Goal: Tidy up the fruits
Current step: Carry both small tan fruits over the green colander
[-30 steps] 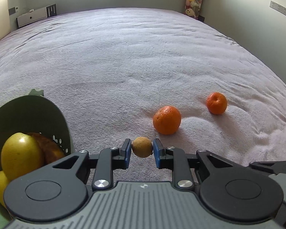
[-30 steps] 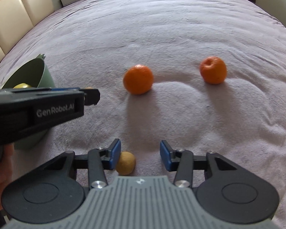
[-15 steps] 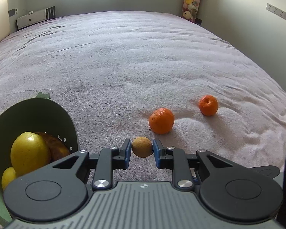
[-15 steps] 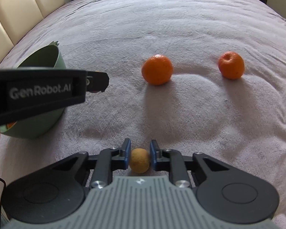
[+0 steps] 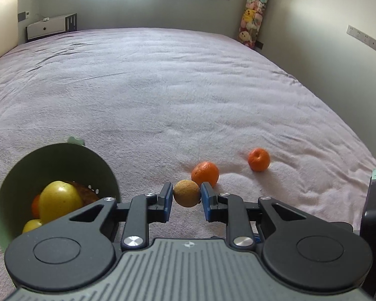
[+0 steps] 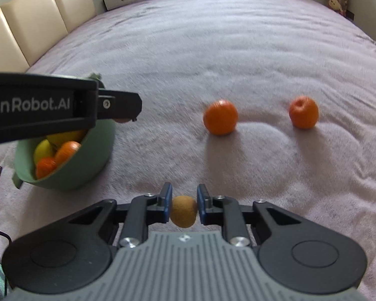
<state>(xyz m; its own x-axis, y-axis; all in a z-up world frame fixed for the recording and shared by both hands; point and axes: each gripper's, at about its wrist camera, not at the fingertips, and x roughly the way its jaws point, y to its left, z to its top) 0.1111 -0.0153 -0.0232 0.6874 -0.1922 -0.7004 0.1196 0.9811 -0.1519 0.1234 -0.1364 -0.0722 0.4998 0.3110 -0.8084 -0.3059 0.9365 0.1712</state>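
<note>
Fruits: each gripper, left (image 5: 186,197) and right (image 6: 183,209), pinches 1 small brown fruit (2 oranges (image 6: 220,117) loose).

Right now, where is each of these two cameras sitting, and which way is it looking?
Left wrist: on the left gripper, facing across the bed; its fingers pinch a small brown fruit.
Right wrist: on the right gripper, holding another brown fruit; the left gripper crosses its view.
Shared: green bowl, two oranges.

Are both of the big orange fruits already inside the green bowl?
No, the two oranges sit on the bed cover, well to the right of the green bowl.
</note>
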